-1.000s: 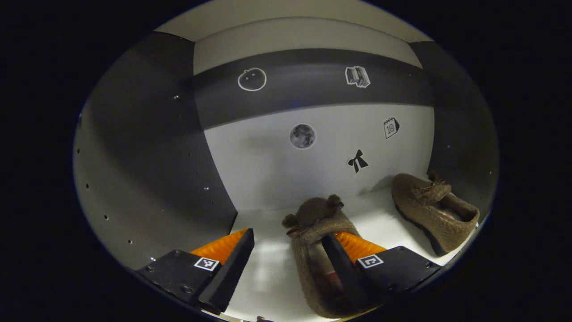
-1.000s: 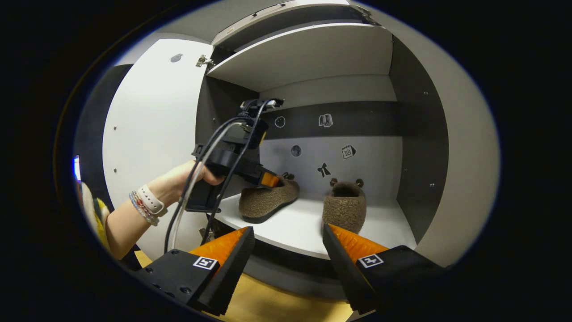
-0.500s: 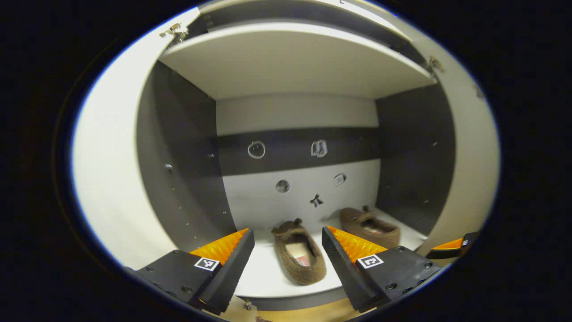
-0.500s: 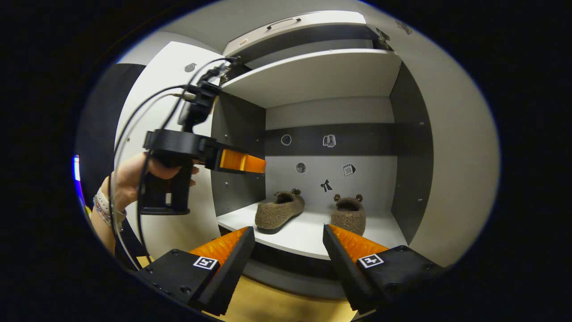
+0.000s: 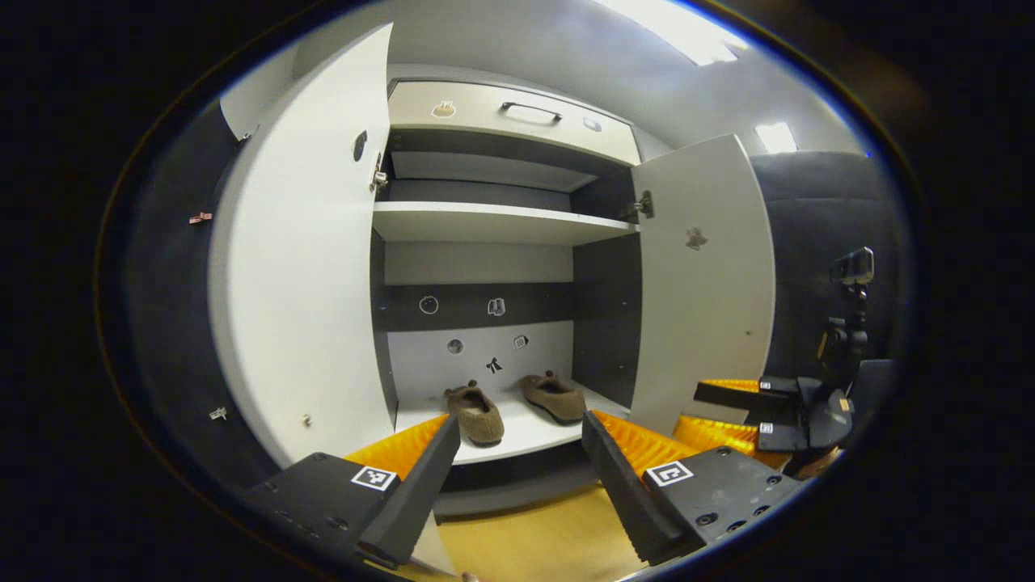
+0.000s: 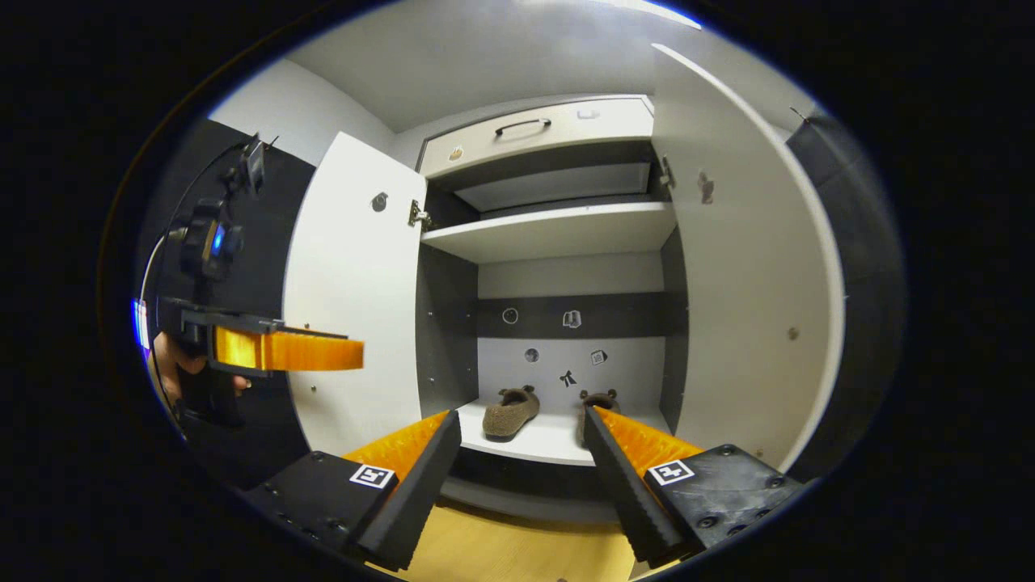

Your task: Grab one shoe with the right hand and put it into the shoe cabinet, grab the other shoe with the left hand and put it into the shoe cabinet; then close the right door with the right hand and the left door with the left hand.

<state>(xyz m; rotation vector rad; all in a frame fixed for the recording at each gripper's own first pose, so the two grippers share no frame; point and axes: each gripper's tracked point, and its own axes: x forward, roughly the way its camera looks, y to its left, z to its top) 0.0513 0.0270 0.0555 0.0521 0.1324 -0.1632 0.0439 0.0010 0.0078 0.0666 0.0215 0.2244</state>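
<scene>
Both shoes already sit on the cabinet's lower shelf [image 5: 534,432], the left shoe [image 5: 476,412] just beside the right shoe [image 5: 555,396], so the doors are what is left to handle. The right door [image 6: 748,307], at 3 o'clock in the right gripper view, and the left door [image 5: 311,275], at 9 o'clock in the left gripper view, look like stiff, light, smooth panels on hinges, best pushed near the free edge rather than pinched. The left gripper [image 5: 517,453] and right gripper [image 6: 521,453] both have their fingers spread wide, holding nothing
</scene>
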